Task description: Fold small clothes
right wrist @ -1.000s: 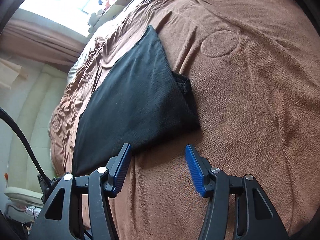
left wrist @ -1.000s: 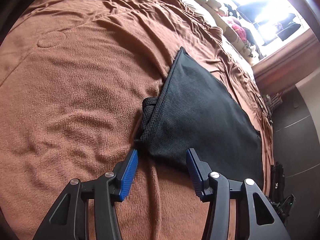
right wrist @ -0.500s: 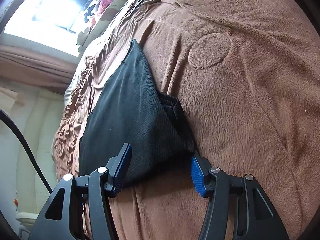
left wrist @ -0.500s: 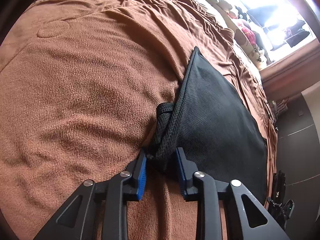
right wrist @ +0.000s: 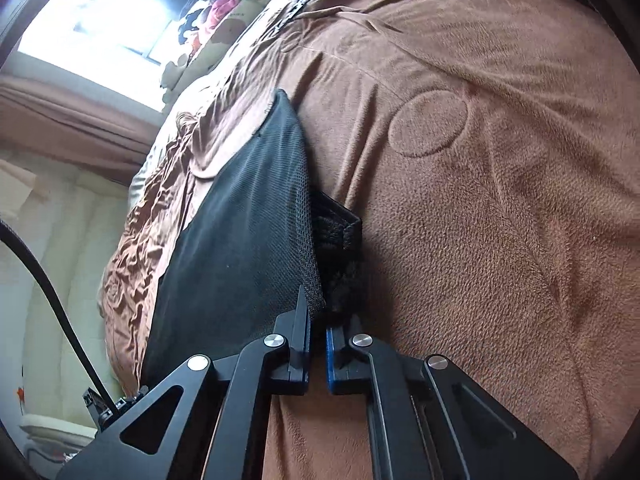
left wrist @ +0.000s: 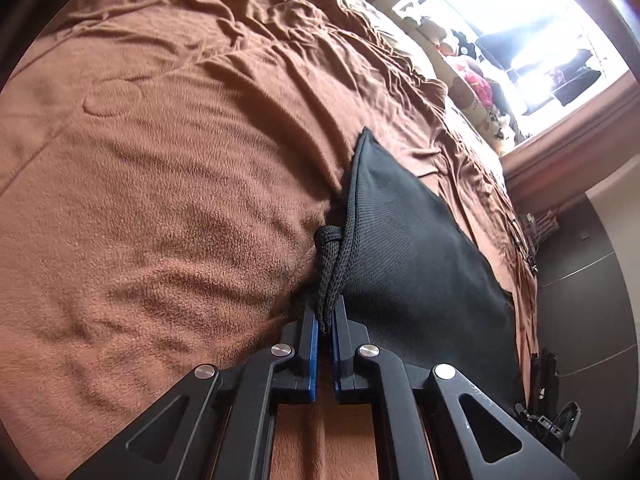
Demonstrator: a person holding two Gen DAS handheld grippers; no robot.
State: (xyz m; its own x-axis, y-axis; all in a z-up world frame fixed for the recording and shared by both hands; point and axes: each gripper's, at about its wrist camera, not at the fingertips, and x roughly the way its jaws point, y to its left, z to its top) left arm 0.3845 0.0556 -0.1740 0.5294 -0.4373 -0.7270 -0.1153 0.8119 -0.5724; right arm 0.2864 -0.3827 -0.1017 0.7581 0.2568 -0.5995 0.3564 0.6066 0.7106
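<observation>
Black mesh garment (left wrist: 408, 256), fuzzy brown blanket (left wrist: 160, 200)

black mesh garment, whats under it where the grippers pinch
Under the black mesh garment a folded lower layer pokes out, lying on the brown blanket. Both hand-held grippers, left and right, clamp its edge; the rest underneath is covered.

I see a bed under a brown blanket (left wrist: 168, 184), fleecy near me and creased toward the far edge, with a round patch (right wrist: 428, 124) pressed into it. Past that edge a window (left wrist: 532, 40) is blown out white, throwing daylight across the bed. Stuffed toys (left wrist: 476, 88) line its brown sill (left wrist: 568, 152). In the right view I make out a cream padded wall (right wrist: 68, 240) and a black cable (right wrist: 48, 300). In the left view, a dark floor (left wrist: 584, 320).
</observation>
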